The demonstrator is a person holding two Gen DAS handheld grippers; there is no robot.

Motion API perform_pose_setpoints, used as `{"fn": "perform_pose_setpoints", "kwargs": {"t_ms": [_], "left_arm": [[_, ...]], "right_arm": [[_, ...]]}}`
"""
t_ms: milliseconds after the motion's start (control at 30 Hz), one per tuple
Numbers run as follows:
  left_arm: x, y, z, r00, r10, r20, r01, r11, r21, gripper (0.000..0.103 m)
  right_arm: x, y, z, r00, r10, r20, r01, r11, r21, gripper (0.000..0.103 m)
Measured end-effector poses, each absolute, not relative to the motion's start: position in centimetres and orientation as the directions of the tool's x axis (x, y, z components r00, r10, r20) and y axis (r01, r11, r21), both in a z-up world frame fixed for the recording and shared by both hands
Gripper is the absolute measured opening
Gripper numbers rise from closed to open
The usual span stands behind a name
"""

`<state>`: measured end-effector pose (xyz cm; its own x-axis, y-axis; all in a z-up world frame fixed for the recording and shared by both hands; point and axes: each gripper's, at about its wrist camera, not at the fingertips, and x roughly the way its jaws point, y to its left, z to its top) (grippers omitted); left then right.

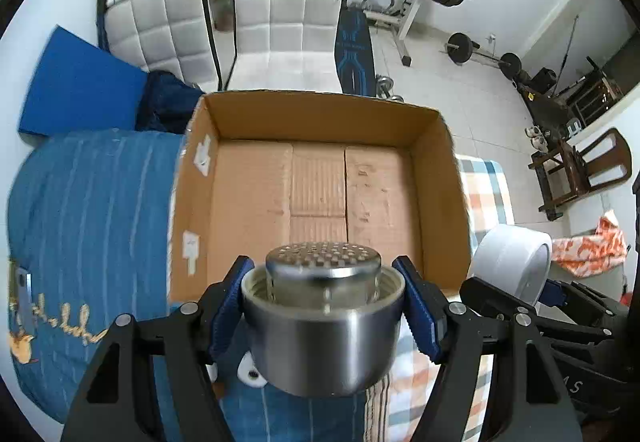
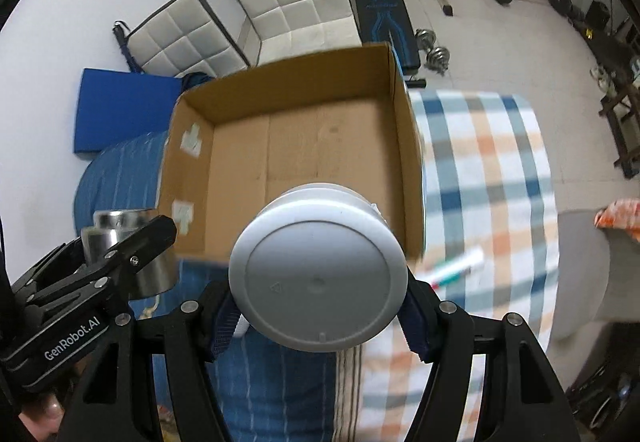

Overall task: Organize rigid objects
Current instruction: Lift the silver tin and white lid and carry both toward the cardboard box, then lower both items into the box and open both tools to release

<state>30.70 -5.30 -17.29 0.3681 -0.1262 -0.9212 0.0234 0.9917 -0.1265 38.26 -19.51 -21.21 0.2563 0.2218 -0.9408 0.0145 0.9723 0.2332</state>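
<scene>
1. Holding a shiny metal cup [image 1: 324, 330] in the left gripper [image 1: 326, 316], with the blue pads [image 1: 228, 306] pinching it from both sides.
2. Looks round, silver and smooth, with the open top tipped forward, away from the jaws.
3. Has a smaller metal piece with lots of tiny holes [image 1: 324, 262] sitting inside the rim and sticking out.
4. Seen again in the right wrist view, low on the left side, as the same metal cup [image 2: 132, 254] in black fingers.
5. Holding a white round tub [image 2: 320, 274] in the right gripper [image 2: 320, 312], squeezed between the blue pads [image 2: 412, 318].
6. Shows a flat grey-white bottom facing back toward the jaws, with a small triangle mark and a dot in the middle.
7. Seen in the left wrist view too, off to the right of the jaws, as the white round tub [image 1: 514, 262].
8. Sitting just past both sets of jaws: an open brown cardboard box [image 1: 316, 129], with bare walls and a flat floor.
9. Resting under everything: a blue striped blanket [image 1: 92, 209] on the left and a checked cloth [image 2: 488, 169] on the right.
10. Lying on the checked cloth, right of the right jaws: a blurry white tube [image 2: 456, 266] with some green and red on it.
</scene>
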Motion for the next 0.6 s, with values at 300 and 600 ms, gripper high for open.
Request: {"fn": "perform_pose_setpoints", "kwargs": {"t_ms": [300, 600], "left_arm": [[42.2, -4.0, -25.5, 0.209, -0.179, -0.961, -0.015, 0.982, -0.186, 0.069], [50.4, -4.6, -32.9, 0.058, -0.208, -0.976, -0.038, 0.977, -0.210, 0.069]], "right_arm": [[49.5, -17.9, -28.4, 0.180, 0.117, -0.977, 0.004, 0.993, 0.119, 0.069], [56.5, -17.1, -35.7, 0.081, 0.040, -0.996, -0.011, 0.999, 0.039, 0.069]]}}
